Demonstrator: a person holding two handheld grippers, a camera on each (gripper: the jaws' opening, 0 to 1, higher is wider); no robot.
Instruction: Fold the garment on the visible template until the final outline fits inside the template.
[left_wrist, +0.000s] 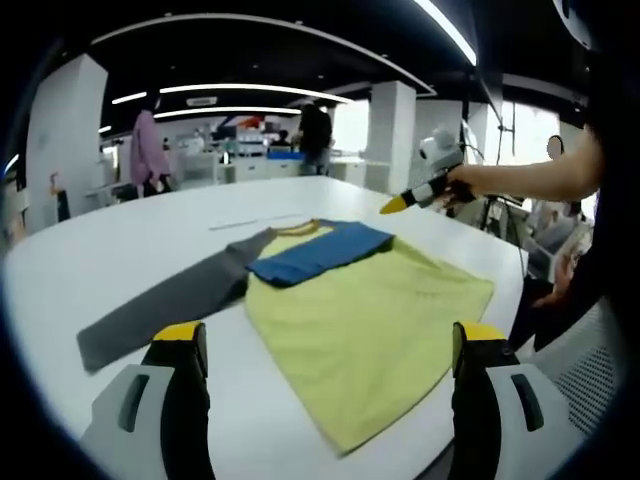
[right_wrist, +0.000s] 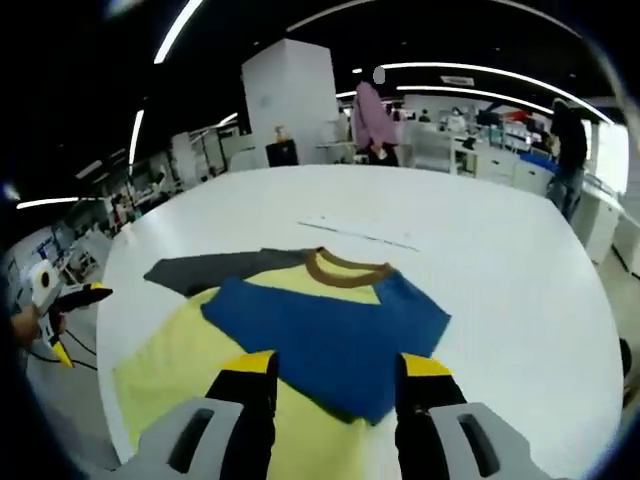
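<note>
A yellow shirt (left_wrist: 370, 310) lies flat on the white table (left_wrist: 110, 255). Its blue sleeve (left_wrist: 320, 255) is folded across the chest, and its grey sleeve (left_wrist: 170, 305) stretches out flat to the side. My left gripper (left_wrist: 328, 335) hovers open at the hem side, with nothing between its jaws. My right gripper (right_wrist: 337, 365) is open above the blue sleeve (right_wrist: 330, 330), near the brown collar (right_wrist: 345, 268), and holds nothing. The right gripper (left_wrist: 395, 205) also shows past the collar end, in a person's hand. The left gripper (right_wrist: 78, 320) shows beside the yellow body (right_wrist: 165, 355).
A thin pale strip (right_wrist: 360, 235) lies on the table beyond the collar. The table's near edge curves close to the shirt's hem (left_wrist: 400, 450). People stand far off among desks (left_wrist: 147, 150), and a white pillar (right_wrist: 290, 100) rises behind the table.
</note>
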